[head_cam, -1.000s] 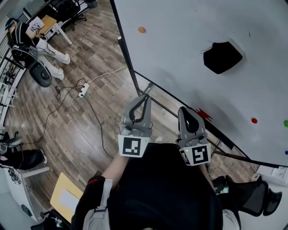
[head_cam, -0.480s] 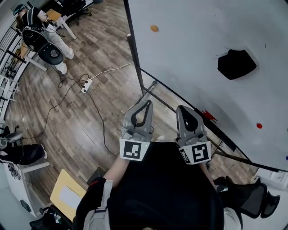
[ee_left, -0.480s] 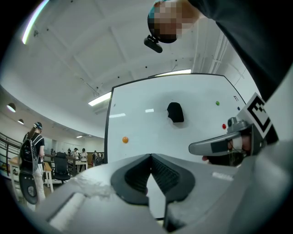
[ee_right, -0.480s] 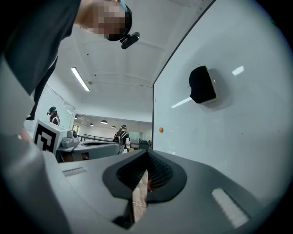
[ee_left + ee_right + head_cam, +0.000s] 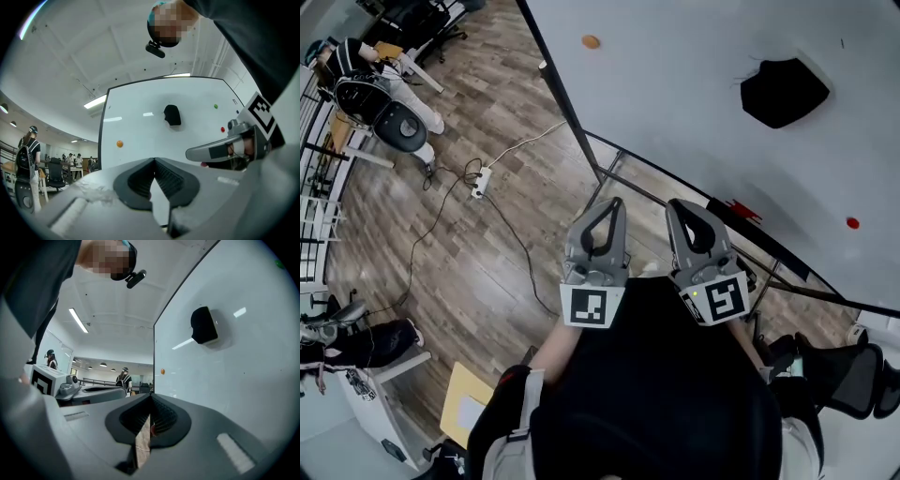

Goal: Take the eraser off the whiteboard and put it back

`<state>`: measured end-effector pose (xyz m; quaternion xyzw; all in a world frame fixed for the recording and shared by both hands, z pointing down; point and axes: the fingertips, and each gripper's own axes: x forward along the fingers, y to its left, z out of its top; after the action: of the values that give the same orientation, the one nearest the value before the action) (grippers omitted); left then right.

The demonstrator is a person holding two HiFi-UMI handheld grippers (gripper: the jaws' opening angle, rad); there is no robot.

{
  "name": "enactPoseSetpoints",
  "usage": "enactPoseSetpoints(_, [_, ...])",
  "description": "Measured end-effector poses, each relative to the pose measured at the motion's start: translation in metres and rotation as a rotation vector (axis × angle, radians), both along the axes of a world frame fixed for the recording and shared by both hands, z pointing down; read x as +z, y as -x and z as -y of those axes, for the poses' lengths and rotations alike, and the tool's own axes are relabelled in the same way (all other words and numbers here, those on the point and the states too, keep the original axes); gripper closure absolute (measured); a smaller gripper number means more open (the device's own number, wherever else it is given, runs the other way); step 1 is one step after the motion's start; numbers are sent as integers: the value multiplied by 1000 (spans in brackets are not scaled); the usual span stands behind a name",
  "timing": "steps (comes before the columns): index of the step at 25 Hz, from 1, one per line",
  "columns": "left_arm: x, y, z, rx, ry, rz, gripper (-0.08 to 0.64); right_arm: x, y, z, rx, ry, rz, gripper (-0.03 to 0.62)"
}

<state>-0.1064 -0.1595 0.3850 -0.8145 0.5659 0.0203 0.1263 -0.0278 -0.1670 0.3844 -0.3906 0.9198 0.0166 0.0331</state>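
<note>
Black eraser (image 5: 785,92) on the whiteboard (image 5: 675,84), ahead of and above both claws, long axis upright; left gripper (image 5: 611,202) and right gripper (image 5: 676,205) closed, empty

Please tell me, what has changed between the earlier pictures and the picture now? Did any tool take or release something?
Nothing was taken hold of or let go. Only the head view shifted slightly. The left tool and the right tool stay shut and empty, close to the person's body, and the eraser stays on the whiteboard.
</note>
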Motion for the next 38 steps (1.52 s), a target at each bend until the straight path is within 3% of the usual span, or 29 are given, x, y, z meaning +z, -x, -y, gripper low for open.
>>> enactPoseSetpoints(6, [6,-10,-3,21,12,27,557,0,1,-3,-17,-5,-7,592])
enactPoseSetpoints(10, [5,-8,0,7,9,-18,557,-1,2,-2,-29,-18,-4,591])
enactPoseSetpoints(28, [15,-11,9,-34,47,-10,557,9,0,9,-64,24,-3,592])
enactPoseSetpoints(38, [20,-18,3,-14,55,48,557,9,-2,4,-59,31,7,592])
